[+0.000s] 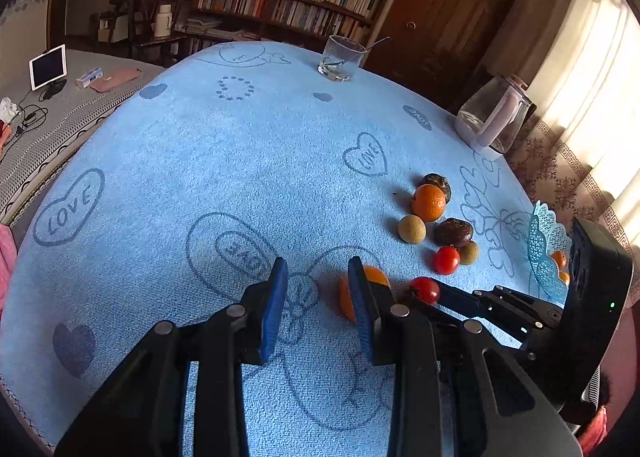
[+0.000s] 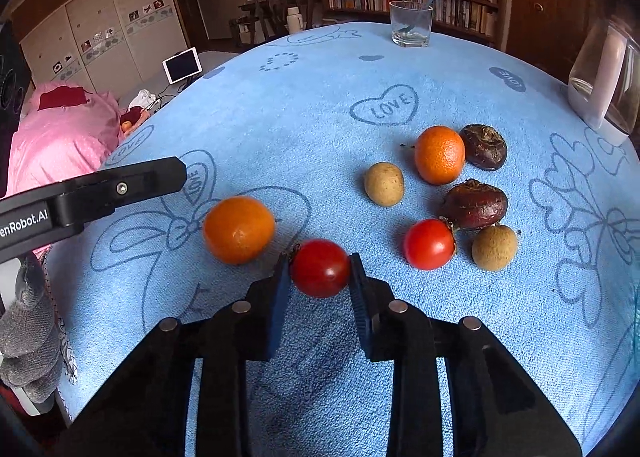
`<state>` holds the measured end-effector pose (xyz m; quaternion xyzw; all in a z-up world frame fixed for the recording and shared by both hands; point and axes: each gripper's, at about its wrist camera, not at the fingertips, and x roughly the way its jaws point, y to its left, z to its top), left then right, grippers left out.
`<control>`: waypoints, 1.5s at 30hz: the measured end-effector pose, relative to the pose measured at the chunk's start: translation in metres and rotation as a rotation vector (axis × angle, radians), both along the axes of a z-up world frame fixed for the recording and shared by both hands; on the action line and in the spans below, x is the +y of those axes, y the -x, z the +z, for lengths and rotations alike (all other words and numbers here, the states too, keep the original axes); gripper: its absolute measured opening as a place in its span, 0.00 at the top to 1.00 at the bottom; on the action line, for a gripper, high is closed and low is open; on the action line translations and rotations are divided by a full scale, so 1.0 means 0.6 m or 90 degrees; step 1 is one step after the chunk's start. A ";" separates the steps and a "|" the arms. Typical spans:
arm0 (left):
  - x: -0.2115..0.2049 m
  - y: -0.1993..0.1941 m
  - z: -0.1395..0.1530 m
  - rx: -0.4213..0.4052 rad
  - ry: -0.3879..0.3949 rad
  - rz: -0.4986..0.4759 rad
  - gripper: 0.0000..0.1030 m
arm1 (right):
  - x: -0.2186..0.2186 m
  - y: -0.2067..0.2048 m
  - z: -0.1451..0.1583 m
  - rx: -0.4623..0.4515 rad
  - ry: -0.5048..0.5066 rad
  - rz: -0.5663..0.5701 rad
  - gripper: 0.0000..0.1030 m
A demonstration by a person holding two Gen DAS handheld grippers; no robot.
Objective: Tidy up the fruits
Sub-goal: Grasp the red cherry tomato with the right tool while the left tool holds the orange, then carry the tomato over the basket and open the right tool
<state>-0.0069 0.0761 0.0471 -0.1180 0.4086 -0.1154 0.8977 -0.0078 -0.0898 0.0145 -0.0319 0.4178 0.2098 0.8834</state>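
Note:
My right gripper is shut on a red cherry tomato resting on the blue towel; the tomato also shows in the left wrist view. An orange lies just left of it. My left gripper is open and empty above the towel, with that orange partly hidden behind its right finger. Further right lie a second tomato, two tan longans, a second orange and two dark water chestnuts.
A blue lace basket holding small oranges stands at the table's right edge. A drinking glass with a spoon stands at the far edge, a glass jug at the right. The blue towel covers the table.

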 end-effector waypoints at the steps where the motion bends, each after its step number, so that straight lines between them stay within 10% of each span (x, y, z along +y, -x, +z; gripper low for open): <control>1: -0.005 -0.001 -0.002 0.002 -0.002 -0.004 0.69 | -0.005 0.003 0.004 -0.003 -0.004 -0.004 0.71; 11: -0.053 0.002 -0.018 0.021 -0.011 -0.045 0.51 | -0.068 0.021 0.033 -0.034 -0.035 -0.060 0.71; 45: -0.116 -0.001 -0.009 -0.001 -0.056 -0.079 0.65 | -0.306 0.081 0.104 -0.132 -0.096 -0.278 0.71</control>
